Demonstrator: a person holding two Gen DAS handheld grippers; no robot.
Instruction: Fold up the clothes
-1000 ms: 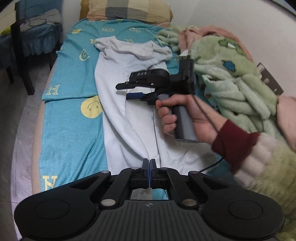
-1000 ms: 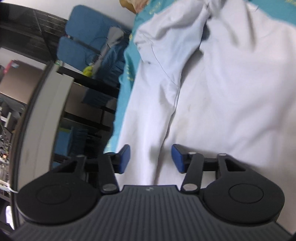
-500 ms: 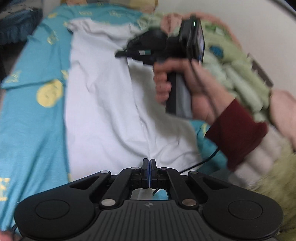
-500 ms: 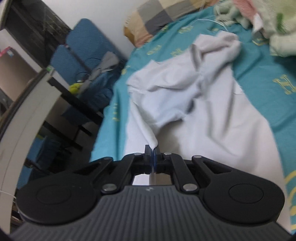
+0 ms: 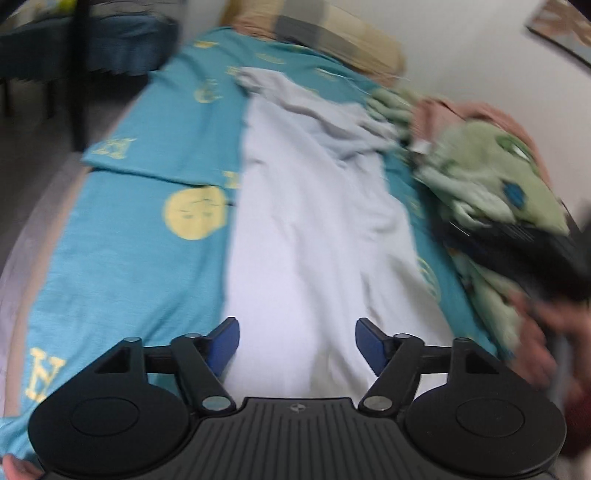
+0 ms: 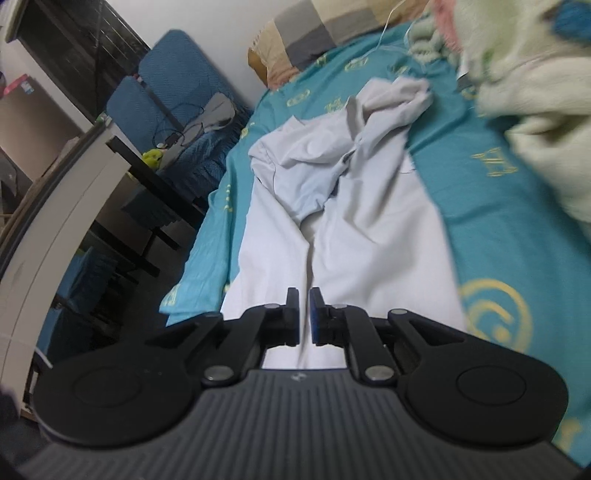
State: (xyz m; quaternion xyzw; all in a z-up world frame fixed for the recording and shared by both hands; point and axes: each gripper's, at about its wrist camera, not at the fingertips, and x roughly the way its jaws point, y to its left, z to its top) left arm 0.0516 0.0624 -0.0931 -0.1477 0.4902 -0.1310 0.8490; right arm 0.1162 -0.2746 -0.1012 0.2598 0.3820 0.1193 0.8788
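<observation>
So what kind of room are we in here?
Most likely a bedroom: a bed with a teal sheet and a checked pillow at its head, a white garment spread on it, and a fleecy green blanket heaped to one side.

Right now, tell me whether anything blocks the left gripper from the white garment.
Nothing visible does. The left gripper is open just above the near end of the white garment on the teal bedsheet; the green fleece blanket lies off to the side.
</observation>
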